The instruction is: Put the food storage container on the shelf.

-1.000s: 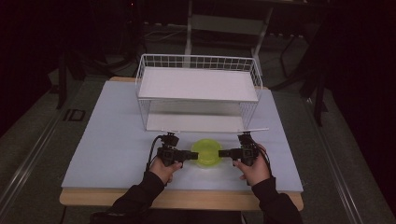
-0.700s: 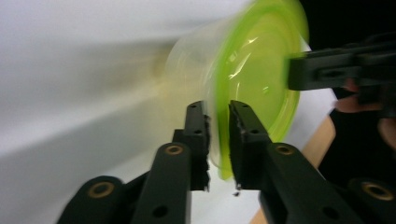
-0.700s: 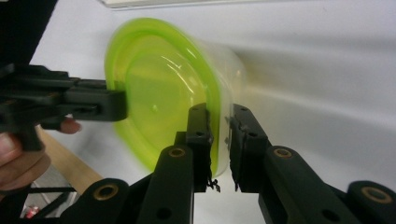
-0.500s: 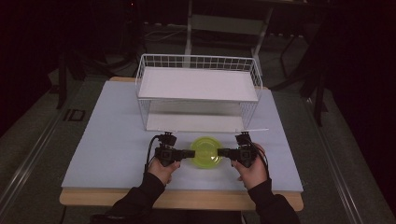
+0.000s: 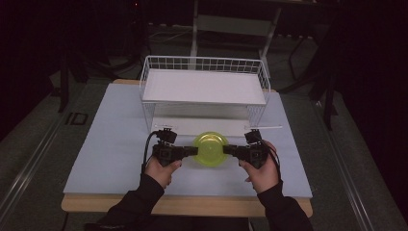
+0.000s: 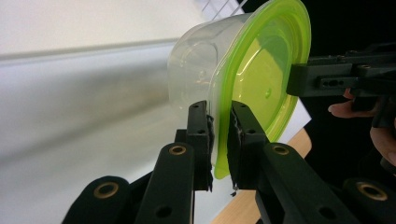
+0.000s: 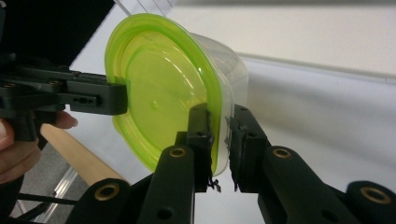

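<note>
1. Clear plastic container [image 5: 210,149] with a yellow-green lid [image 6: 261,74], round, seen lid-up from the high view. It sits between the two grippers, over the near middle of the bench [image 5: 106,149], just in front of the white wire rack [image 5: 204,89].
2. Left gripper [image 5: 195,151]: jaws have just been closing and now stand narrow, pinching the lid's rim at the container's left edge. In the left gripper view the green rim runs down between the two pads [image 6: 208,135], both pressing on it.
3. Right gripper [image 5: 226,150]: same on the opposite edge; jaws have just been closing, and the lid's rim is clamped between its pads [image 7: 208,135], with the clear wall just beside the outer jaw.
4. Both grippers point inward, toward each other, roughly level; the container spans the gap between their tips.
5. In both gripper views the container's clear body shows free of the bench surface behind it.
6. Room: the rack's lower opening lies directly behind the container. Open bench to the left and right of the hands. The bench's wooden near edge [image 5: 192,204] lies close behind the wrists.
</note>
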The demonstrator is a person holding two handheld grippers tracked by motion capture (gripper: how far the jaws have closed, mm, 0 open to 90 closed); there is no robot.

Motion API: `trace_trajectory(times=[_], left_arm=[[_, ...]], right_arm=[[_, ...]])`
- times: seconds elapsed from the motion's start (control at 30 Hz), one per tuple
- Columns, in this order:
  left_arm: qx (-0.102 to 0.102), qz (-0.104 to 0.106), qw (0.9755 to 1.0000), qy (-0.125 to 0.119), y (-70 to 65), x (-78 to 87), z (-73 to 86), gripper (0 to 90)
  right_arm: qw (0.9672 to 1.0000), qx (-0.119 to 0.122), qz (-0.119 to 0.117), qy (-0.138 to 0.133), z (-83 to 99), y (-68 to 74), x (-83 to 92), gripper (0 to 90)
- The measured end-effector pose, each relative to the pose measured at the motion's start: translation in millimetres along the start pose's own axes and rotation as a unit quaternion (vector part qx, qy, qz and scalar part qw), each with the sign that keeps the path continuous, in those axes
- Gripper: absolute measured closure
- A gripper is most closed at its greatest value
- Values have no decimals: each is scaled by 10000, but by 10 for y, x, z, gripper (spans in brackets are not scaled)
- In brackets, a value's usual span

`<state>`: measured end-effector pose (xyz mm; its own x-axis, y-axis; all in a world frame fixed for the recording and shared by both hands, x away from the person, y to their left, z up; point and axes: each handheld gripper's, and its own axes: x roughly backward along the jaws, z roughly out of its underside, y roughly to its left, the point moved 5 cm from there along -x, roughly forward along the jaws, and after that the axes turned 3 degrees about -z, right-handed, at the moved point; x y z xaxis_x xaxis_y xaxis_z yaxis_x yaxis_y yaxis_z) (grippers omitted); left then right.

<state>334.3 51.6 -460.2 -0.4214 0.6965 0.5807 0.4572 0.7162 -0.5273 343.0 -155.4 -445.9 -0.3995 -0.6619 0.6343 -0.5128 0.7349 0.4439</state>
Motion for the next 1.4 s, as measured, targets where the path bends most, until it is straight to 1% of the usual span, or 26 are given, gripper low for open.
trace_trajectory(times=[0.03,0.17,0.2,0.23,0.3,0.37,0.4,0.43,0.47,0.5,0.53,0.6,0.63,0.67,0.73,0.77,0.8,0.87,1.03,1.13,1.2,1.3,1.33,1.4], left_arm=[[-16,2,10000,-27,-16,31,-27,814],[-90,45,9998,-168,-84,182,-152,814],[-90,45,9998,-168,-84,182,-152,814],[-84,73,9997,-211,-100,233,-200,814],[-83,103,9996,-231,-107,257,-224,814],[-39,145,9996,-244,-111,299,-279,814],[-17,145,9995,-293,-123,335,-340,814],[-17,145,9995,-293,-123,335,-340,813],[-26,108,9993,-361,-138,371,-403,813],[-25,98,9992,-383,-146,387,-433,813],[-25,98,9992,-383,-146,387,-433,814],[-21,56,9991,-430,-156,417,-493,814],[-25,41,9989,-465,-158,442,-556,813],[-25,41,9989,-465,-158,442,-556,814],[5,28,9988,-494,-153,467,-622,813],[-8,9,9987,-513,-153,476,-656,813],[-28,-63,9985,-551,-155,494,-720,812],[-34,-104,9983,-575,-147,510,-789,811],[27,-211,9973,-704,-93,527,-978,807],[97,-278,9967,-762,-59,508,-1082,805],[87,-349,9962,-793,-45,494,-1151,803],[110,-410,9959,-794,-32,475,-1253,801],[103,-437,9954,-845,-38,474,-1286,802],[76,-495,9951,-853,-38,460,-1344,802]], right_arm=[[9999,93,-7,-68,-56,55,50,797],[9997,176,-37,-153,-168,153,135,798],[9997,176,-37,-153,-168,153,135,798],[9995,247,-56,-211,-225,197,176,798],[9993,281,-62,-227,-252,219,194,799],[9990,329,-78,-281,-312,263,234,800],[9987,379,-95,-332,-378,300,264,801],[9985,400,-81,-358,-413,318,276,802],[9984,403,-93,-383,-448,330,286,802],[9983,400,-88,-407,-485,339,292,802],[9983,400,-88,-407,-485,339,292,802],[9981,400,-63,-460,-587,360,304,802],[9980,398,-52,-488,-620,369,307,802],[9979,414,-36,-505,-653,377,312,802],[9978,431,-36,-510,-687,386,315,802],[9977,413,-50,-540,-722,396,319,802],[9975,431,-38,-556,-758,403,321,802],[9973,419,-31,-596,-852,414,317,802],[9971,400,-24,-648,-1046,447,306,803],[9972,357,-11,-658,-1158,435,278,803],[9973,306,42,-673,-1224,418,259,803],[9973,232,65,-689,-1315,385,235,803],[9974,187,58,-693,-1344,368,228,803],[9975,120,58,-699,-1400,336,214,802]])
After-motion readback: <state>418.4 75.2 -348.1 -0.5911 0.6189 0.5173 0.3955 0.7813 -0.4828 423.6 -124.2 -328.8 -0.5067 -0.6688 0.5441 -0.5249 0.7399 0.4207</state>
